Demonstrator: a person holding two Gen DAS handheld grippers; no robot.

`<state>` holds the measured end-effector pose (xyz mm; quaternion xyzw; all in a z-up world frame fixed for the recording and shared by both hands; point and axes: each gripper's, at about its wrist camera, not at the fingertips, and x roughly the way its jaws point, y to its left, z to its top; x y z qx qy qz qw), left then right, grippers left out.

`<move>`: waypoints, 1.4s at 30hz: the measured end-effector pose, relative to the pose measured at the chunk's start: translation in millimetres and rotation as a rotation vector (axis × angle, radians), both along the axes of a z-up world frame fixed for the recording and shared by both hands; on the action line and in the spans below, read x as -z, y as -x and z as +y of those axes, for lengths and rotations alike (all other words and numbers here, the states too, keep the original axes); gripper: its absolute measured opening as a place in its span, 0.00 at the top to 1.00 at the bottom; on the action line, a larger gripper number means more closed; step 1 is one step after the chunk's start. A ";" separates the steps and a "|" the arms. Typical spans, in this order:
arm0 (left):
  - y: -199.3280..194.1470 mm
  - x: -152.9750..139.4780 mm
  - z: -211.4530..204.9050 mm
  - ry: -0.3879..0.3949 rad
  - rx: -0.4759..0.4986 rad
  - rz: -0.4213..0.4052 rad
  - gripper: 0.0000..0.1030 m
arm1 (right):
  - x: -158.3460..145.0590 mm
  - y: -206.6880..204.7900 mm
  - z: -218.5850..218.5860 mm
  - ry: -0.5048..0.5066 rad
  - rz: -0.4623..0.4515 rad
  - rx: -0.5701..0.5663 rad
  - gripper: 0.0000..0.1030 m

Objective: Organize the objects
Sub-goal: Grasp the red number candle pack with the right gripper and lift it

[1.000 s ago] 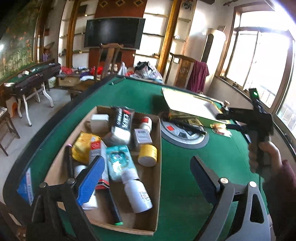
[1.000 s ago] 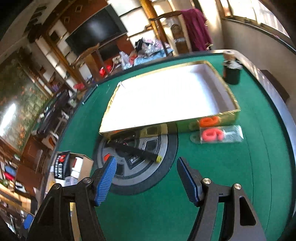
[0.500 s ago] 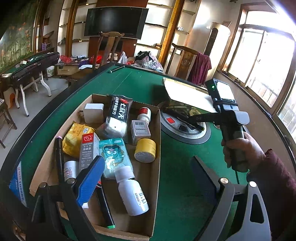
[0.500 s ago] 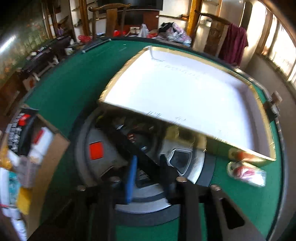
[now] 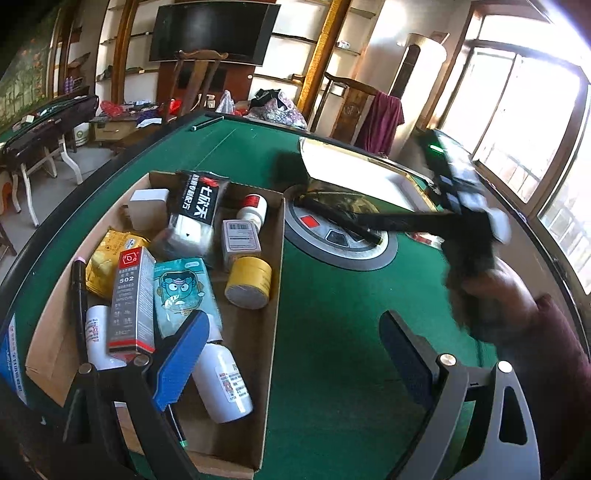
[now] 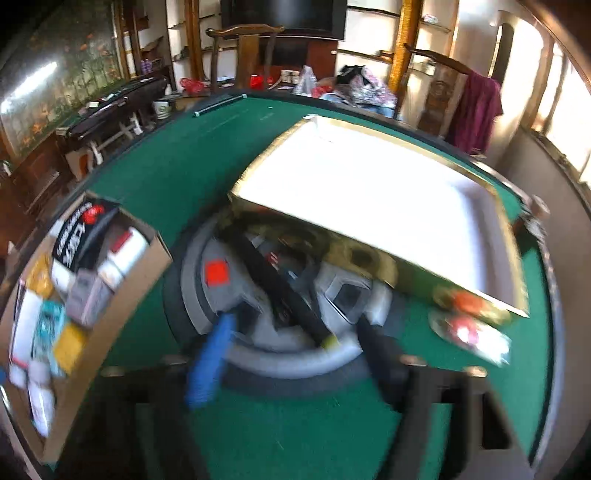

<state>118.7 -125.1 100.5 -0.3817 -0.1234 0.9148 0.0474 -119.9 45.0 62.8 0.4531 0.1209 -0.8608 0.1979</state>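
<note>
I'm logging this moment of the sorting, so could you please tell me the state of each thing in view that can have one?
Left tool: open, empty, above the cardboard box.
Right tool: open, empty, fingers either side of the black pen.
Cardboard box: open-topped, full of items.
Gold tray: empty, white inside.
Black pen: lying on the round centre panel, ungrasped.
White bottle: lying on its side.
Yellow jar: tipped over.

A dark television (image 5: pixel 214 31) hangs on the far wall above a wooden chair (image 5: pixel 195 85). Bright windows (image 5: pixel 528 122) stand at the right side. A maroon cloth (image 5: pixel 382 122) hangs over another chair.
</note>
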 end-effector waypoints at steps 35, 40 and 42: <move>23.1 17.0 40.4 0.006 0.088 -0.091 0.10 | 58.4 74.4 227.5 -0.033 -0.027 0.796 0.27; 28.8 23.9 48.9 0.003 0.102 -0.119 0.10 | 60.5 76.5 190.3 -0.001 -0.028 0.580 0.33; 30.8 25.3 53.2 0.010 0.109 -0.125 0.10 | 62.5 76.4 168.4 0.044 -0.062 0.420 0.32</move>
